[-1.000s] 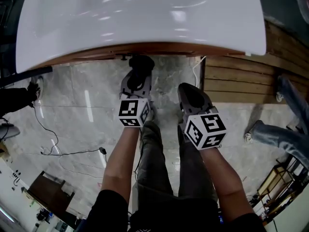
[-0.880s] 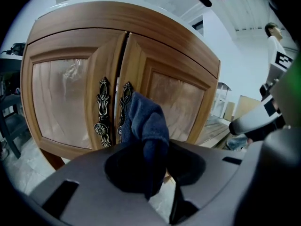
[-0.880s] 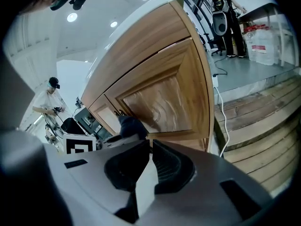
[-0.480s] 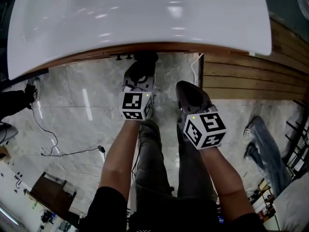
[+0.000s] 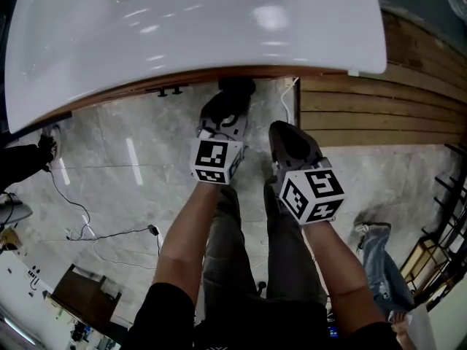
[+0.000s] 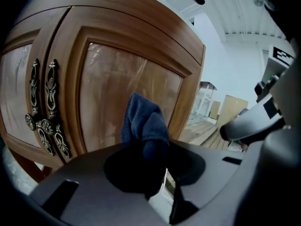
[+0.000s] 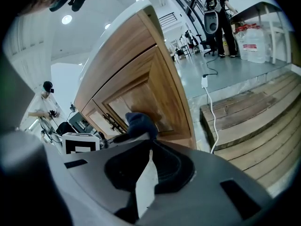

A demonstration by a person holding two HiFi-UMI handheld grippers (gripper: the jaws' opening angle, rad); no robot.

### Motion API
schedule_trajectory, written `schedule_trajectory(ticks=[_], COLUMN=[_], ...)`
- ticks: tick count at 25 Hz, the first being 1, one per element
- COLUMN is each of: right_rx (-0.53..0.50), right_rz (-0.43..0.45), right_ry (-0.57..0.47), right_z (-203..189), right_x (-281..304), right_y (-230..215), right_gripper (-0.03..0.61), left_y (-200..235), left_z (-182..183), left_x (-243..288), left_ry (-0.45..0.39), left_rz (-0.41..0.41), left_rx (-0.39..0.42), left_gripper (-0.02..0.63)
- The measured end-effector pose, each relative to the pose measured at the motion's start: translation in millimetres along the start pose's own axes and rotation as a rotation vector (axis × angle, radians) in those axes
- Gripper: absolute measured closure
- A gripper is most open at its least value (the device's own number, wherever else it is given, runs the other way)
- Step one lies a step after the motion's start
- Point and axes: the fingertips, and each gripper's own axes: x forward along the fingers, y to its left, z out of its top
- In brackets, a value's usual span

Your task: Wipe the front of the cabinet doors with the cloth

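well, the left gripper pinches the cloth up at the cabinet door; sweeping toward nine o'clock could snag it on the ornate handles. the right gripper, jaws pressed together, holds nothing.

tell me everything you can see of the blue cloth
The cloth is dark blue with a soft, towel-like nap, bunched into a lump. The left gripper is shut on its lower end, and the rest stands up past the jaws. It sits before the right cabinet door, at the inset panel. Whether it touches the wood cannot be told.
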Motion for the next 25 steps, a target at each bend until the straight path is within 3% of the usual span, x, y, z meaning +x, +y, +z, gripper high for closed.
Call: schedule_trajectory(ticks=[9, 14, 25], right_rx=[0.044, 0.059, 0.097], right_rz=[-0.04, -0.054, -0.056], right_ry=[-0.022, -0.031, -0.041], right_z=[2, 1, -2], right_x=[-23, -33, -45], right_y=[-38, -51, -55], right_gripper=[0.534, 0.534, 0.534], left_y=[-44, -66, -106], left_z=[-4, 8, -1], left_x=[26, 35, 28], left_ry=[0.032, 0.003, 0.054], left_rz=[-0.069, -0.086, -0.184], left_rx=[0.02, 0.014, 0.024], left_gripper=[0.512, 0.512, 0.512])
